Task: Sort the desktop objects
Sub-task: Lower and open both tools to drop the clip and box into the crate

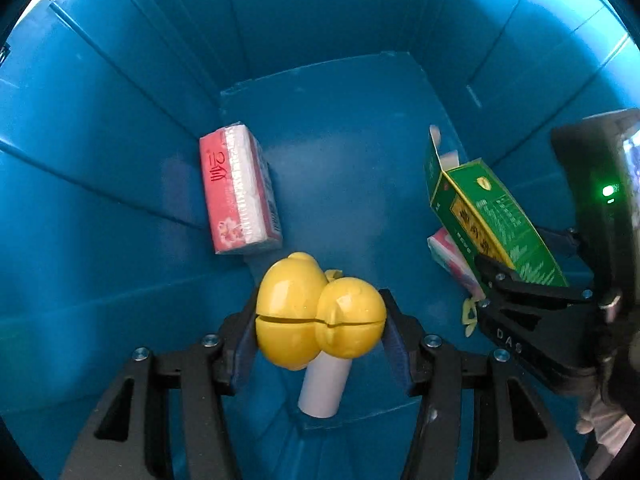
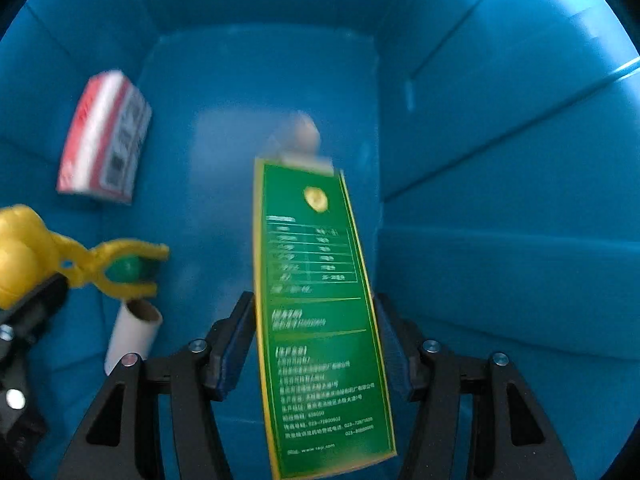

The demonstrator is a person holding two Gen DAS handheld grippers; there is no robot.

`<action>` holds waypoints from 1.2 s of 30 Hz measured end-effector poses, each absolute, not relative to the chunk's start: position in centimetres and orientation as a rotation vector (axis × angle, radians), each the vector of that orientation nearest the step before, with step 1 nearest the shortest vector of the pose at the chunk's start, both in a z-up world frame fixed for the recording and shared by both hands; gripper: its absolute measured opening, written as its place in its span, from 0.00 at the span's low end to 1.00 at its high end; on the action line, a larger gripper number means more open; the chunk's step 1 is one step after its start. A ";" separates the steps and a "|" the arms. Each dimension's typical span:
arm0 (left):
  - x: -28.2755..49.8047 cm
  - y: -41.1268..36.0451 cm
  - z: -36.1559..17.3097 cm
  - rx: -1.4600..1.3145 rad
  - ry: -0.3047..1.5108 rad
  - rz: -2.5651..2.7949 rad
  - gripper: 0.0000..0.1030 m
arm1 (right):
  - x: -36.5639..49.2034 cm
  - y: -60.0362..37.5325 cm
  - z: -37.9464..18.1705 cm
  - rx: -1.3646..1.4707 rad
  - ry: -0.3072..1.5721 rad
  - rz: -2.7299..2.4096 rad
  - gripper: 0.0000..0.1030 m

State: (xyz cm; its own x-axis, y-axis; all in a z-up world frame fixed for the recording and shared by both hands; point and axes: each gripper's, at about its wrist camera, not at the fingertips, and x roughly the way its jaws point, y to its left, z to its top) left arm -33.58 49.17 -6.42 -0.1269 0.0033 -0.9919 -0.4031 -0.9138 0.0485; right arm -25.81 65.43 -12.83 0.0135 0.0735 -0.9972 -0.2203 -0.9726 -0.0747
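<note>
Both grippers reach down into a deep blue bin (image 1: 120,160). My left gripper (image 1: 320,320) is shut on a yellow toy clamp (image 1: 316,312), held by its two round handles; in the right wrist view the clamp (image 2: 100,264) grips a green ball (image 2: 128,270). My right gripper (image 2: 316,340) holds a long green carton (image 2: 320,320) between its pads; the carton's flap end is open. The carton (image 1: 492,220) and right gripper (image 1: 516,296) also show at the right of the left wrist view.
On the bin floor lie a pink tissue pack (image 1: 240,192) at the left wall, a second tissue pack (image 1: 452,260) under the carton, and a white paper tube (image 1: 324,384). The bin walls (image 2: 500,160) rise close on all sides.
</note>
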 end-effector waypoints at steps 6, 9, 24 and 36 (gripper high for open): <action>-34.3 48.8 -9.2 -2.004 0.529 2.058 0.52 | -24.9 64.7 -15.5 -2.206 0.097 1.977 0.53; -34.1 49.2 -9.1 -1.979 0.556 2.065 0.77 | -24.5 64.8 -15.6 -2.214 0.098 1.976 0.53; -35.1 47.6 -4.2 -1.752 0.482 2.315 0.89 | -24.0 66.9 -11.2 -1.969 0.111 2.071 0.82; -35.3 47.8 -4.6 -1.840 0.493 2.204 0.89 | -25.4 66.4 -11.0 -2.012 0.151 2.060 0.88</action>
State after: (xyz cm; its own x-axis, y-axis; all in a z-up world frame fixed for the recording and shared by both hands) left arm -35.33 47.76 -4.62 -0.1864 -0.0395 -0.9817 -0.3826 -0.9174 0.1096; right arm -25.36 66.43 -11.04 -0.0089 0.1102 -0.9939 -0.2544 -0.9615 -0.1043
